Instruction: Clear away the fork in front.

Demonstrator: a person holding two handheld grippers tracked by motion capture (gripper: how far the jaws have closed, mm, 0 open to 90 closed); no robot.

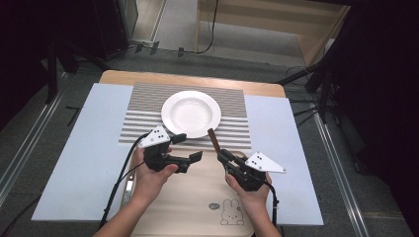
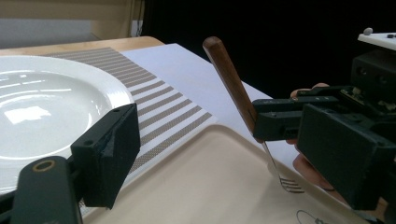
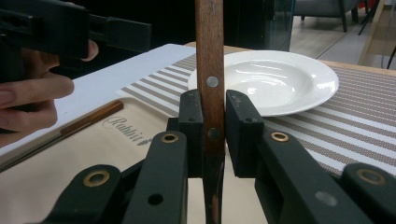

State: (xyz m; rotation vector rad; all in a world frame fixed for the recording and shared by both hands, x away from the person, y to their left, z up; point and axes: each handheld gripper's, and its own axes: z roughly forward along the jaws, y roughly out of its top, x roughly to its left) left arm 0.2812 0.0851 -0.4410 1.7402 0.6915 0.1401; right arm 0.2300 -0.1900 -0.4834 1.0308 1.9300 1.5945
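The right hand-held gripper (image 1: 223, 154) is clamped on the wooden handle of a fork (image 2: 233, 86), with its pads pressing both sides of the handle just below a rivet. The fork stands tilted, handle end up and tines down, just off the near right rim of the white plate (image 1: 191, 113). The tines hang above the beige tray (image 1: 197, 197) on the near side of the plate. The left hand-held gripper (image 1: 188, 147) has wide jaws with nothing between them, just off the plate's near rim. A second wooden-handled utensil (image 3: 88, 119) lies on the tray's edge near the plate.
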